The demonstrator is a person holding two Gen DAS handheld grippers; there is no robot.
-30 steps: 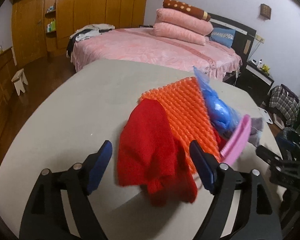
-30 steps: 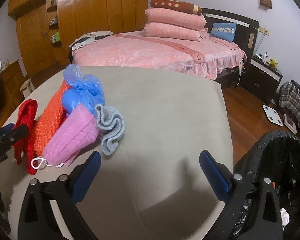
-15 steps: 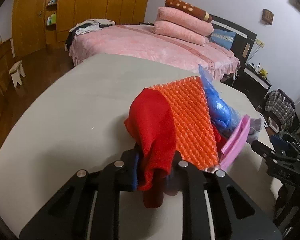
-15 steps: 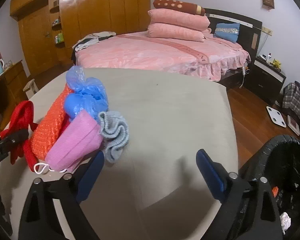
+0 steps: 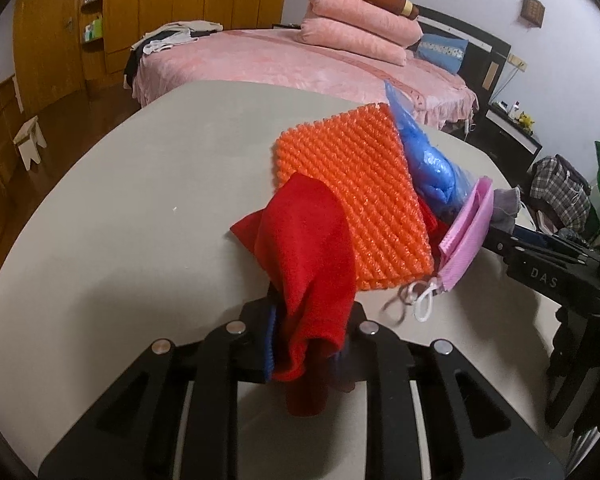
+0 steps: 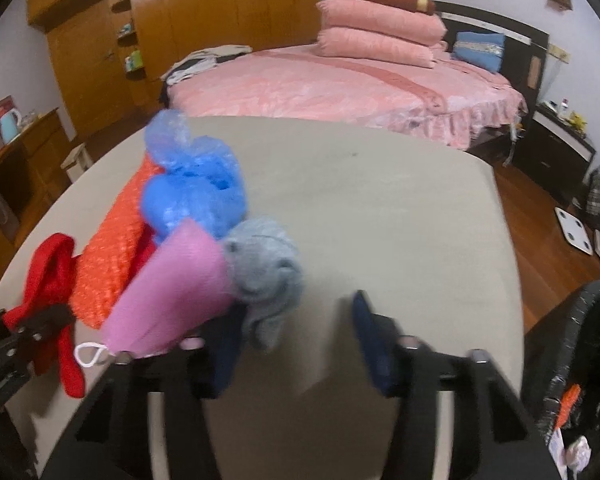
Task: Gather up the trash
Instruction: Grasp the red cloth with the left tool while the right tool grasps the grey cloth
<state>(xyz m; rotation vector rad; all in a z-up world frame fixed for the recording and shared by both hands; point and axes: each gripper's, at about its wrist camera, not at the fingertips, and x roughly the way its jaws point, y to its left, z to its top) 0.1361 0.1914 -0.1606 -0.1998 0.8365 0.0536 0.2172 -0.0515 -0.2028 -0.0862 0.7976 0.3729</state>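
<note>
We have the left gripper (image 5: 306, 344) clamped on the red cloth (image 5: 312, 256) at the pile's left end, while the right gripper (image 6: 296, 340), jaws apart and empty, sits nearer the grey rag (image 6: 266, 272) just ahead-left.

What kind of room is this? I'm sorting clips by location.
A bedroom, most likely: a bed with stacked pillows, a wooden wardrobe and a nightstand beyond the table.

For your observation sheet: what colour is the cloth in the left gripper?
Red cloth, clearest in the left wrist view.
</note>
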